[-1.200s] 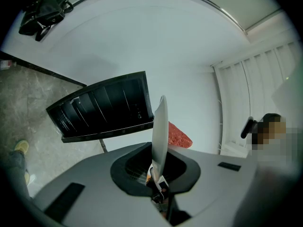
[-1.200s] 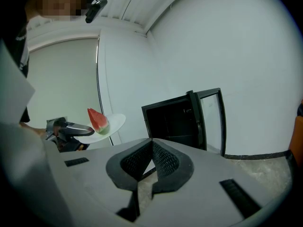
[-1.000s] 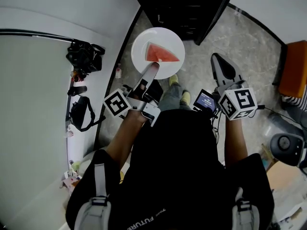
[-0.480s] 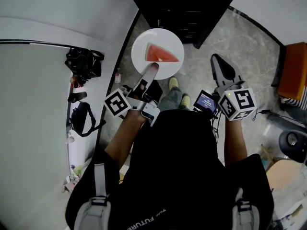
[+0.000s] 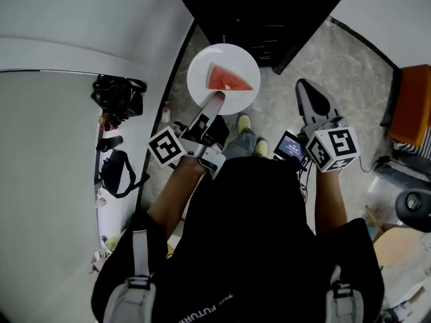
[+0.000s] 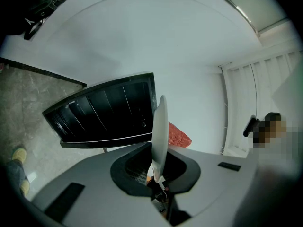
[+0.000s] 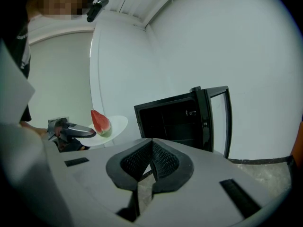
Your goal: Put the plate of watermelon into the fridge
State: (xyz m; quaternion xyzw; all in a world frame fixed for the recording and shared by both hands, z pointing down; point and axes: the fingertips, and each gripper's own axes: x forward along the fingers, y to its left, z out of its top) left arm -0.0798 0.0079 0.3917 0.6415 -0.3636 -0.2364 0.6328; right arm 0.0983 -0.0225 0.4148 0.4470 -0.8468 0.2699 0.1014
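— What has moved in the last second?

— Next to nothing. Your plate (image 5: 237, 99) hangs at the same spot just in front of the fridge (image 5: 256, 12), and your left gripper (image 5: 217, 98) has kept its pinch on the near rim. Only your shoes (image 5: 244, 123) have slid a little lower in the head view.

— And my other hand?

— Your right gripper (image 7: 152, 143) has its jaws pressed together with nothing between them. It sits off to the side of the plate, apart from it, and points toward the fridge.

— What does each view give me that the others don't?

— The left gripper view shows the plate edge-on, with its rim clamped between the pads and the watermelon (image 6: 178, 136) peeking out on one side. The head view shows the slice lying flat near the plate's middle. Only the right gripper view shows the fridge door (image 7: 215, 117) swung open beside the dark inside. It also shows the plate still outside that opening.

— Give me the counts.

— There is one plate, one wedge of watermelon and one fridge. You have two grippers, each with one marker cube (image 5: 166, 148), and two shoes. On the white counter (image 5: 54, 147) to your left lie one black camera (image 5: 118, 93) and one black bag (image 5: 114, 170).
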